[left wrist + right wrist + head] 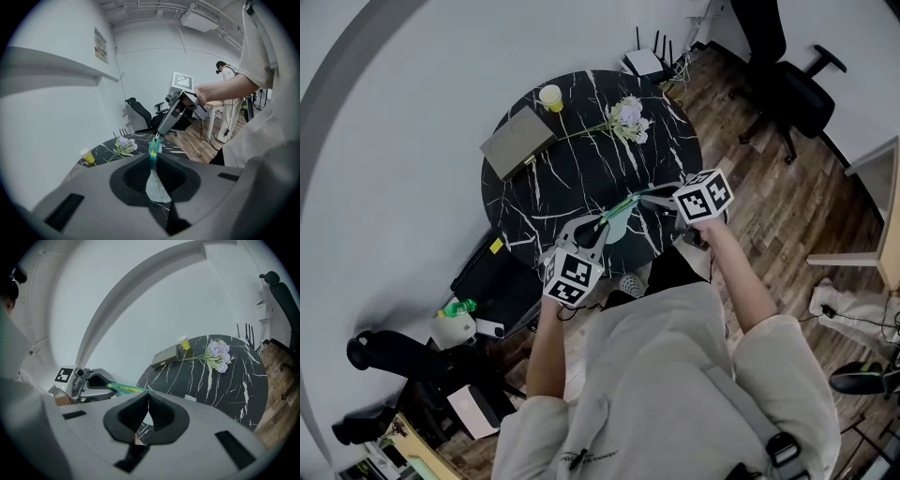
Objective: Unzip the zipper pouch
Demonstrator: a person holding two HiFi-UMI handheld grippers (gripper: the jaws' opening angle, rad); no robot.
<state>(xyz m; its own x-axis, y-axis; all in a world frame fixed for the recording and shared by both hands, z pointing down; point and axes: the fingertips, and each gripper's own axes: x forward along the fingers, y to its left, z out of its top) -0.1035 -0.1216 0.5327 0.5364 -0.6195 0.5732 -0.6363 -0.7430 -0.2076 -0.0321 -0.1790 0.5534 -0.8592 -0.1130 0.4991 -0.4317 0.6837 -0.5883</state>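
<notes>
A pale teal zipper pouch [620,215] with a green-and-yellow zipper hangs in the air between my two grippers, over the near edge of the round black marble table [581,169]. My left gripper [598,226] is shut on the pouch's fabric [156,185], which runs up between its pads. My right gripper [645,199] is shut at the far end of the zipper [123,388], apparently on the pull; the pull itself is hidden by the pads. In the left gripper view the right gripper [157,136] meets the top of the pouch. The zipper line is stretched taut.
On the table's far side lie a grey flat box [517,141], a yellow cup [550,97] and a bunch of pale flowers [626,119]. A black office chair [787,84] stands at the right. Boxes and bags [478,291] crowd the floor at the left. Another person [229,103] stands in the background.
</notes>
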